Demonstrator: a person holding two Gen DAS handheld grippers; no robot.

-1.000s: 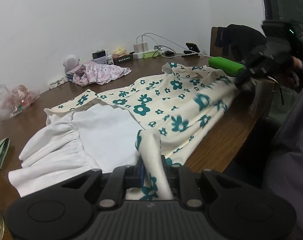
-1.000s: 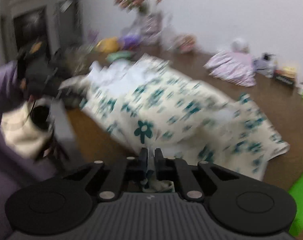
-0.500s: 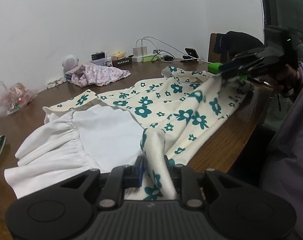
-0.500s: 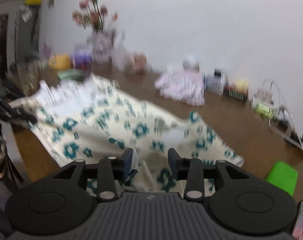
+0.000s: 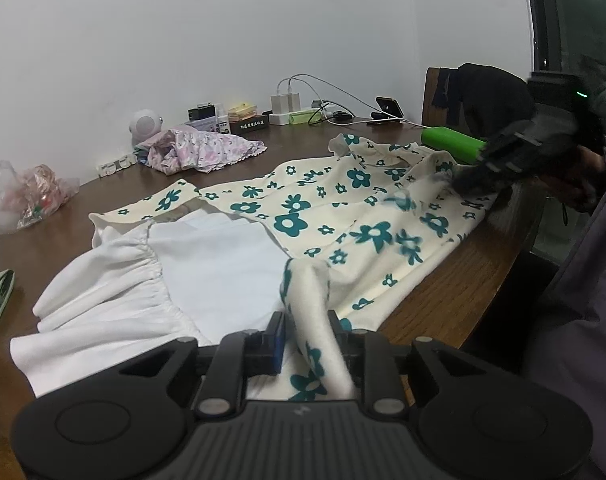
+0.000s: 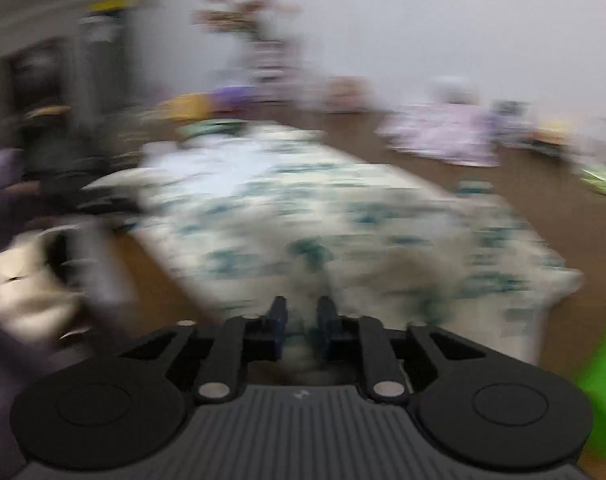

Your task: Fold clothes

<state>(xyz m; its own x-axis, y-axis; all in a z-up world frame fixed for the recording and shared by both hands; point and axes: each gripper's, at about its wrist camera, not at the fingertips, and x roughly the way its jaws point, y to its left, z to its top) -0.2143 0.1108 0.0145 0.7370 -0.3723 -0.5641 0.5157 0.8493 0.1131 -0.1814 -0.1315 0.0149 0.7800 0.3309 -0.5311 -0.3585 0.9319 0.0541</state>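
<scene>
The floral dress (image 5: pixel 343 216) lay spread on the tabletop (image 5: pixel 455 292). The left tongs (image 5: pixel 307 336) were clamped on its rolled hem; the right tongs (image 6: pixel 302 320) were closing around blurred fabric at its far end.

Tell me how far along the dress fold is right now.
Early. Done: the dress lies spread on the table, its white lining turned out at one end. In hand: the left gripper pinches a rolled edge at the near end; the right gripper is closing over fabric at the far end, though blur hides whether it grips. Left: every fold. The pink garment lies untouched.
</scene>
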